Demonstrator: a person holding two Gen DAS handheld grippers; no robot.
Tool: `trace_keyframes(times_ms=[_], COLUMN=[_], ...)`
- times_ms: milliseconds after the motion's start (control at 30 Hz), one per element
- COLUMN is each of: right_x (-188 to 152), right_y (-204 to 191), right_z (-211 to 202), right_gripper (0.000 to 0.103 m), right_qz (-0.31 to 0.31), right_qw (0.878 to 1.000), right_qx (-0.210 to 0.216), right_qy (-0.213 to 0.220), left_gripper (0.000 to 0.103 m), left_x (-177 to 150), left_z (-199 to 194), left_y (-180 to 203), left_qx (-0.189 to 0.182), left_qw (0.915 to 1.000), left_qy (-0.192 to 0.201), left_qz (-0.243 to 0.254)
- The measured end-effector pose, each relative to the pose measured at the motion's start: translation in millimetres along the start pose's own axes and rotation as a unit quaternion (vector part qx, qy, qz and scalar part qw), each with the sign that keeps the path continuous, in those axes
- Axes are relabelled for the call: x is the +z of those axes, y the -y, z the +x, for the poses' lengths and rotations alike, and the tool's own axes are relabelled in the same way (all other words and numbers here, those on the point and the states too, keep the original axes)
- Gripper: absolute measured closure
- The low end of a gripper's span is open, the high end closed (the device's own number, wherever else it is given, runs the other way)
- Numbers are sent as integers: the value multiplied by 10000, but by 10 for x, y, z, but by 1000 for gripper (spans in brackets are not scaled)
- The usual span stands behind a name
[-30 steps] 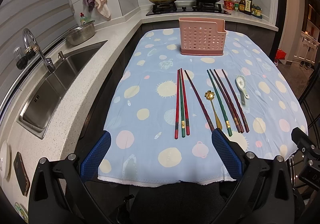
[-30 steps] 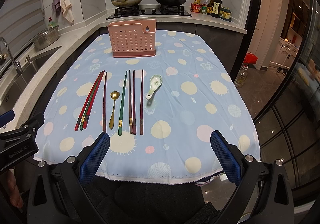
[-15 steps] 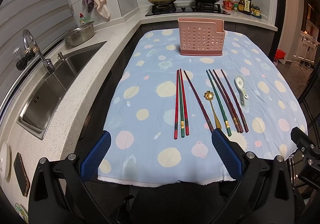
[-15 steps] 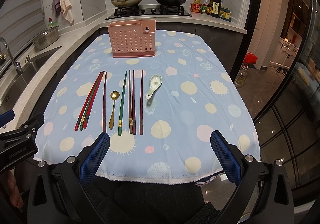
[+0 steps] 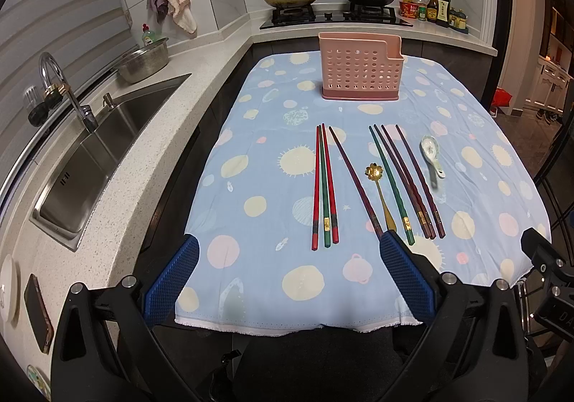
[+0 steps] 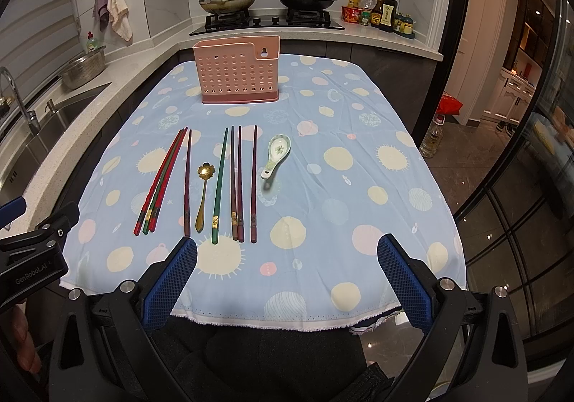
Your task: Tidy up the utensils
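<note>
I have both claws held back at the near edge of the surface, which is covered by a blue dotted cloth. My left claw is spread wide with nothing between its blue pads, and my right claw is spread wide and empty too. The utensils lie in a row on the cloth ahead of me: three red and green chopsticks bunched together on the left, a single dark red chopstick just beside them, then a gold spoon with a flower-shaped bowl, then a green chopstick, then three dark chopsticks, and a white ceramic spoon at the right end. The pink perforated holder stands upright farther back, well apart from the row. A sink sits to the left.
</note>
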State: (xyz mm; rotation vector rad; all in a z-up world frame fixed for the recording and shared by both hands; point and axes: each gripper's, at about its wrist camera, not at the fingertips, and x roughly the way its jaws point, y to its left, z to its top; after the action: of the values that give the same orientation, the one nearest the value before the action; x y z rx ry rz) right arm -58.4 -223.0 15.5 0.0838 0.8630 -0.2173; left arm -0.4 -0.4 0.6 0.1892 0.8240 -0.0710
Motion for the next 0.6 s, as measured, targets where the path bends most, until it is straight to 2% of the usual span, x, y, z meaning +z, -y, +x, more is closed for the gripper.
trace_keyframes(times_ms=[500,600], right_x=[2,1], right_y=[-1,1], right_z=[-4,-4], right_gripper=[7,7], right_qz=[2,3], right_qw=[10000,10000], right_qx=[4,9], right_qy=[-5,-15], left_gripper=[7,7], left_x=[-1,5], left_z=[1,-13], left_y=[1,144], left_qx=[-7,-35], left_qw=[10000,10000], left_qy=[1,-11], left_qz=[2,13])
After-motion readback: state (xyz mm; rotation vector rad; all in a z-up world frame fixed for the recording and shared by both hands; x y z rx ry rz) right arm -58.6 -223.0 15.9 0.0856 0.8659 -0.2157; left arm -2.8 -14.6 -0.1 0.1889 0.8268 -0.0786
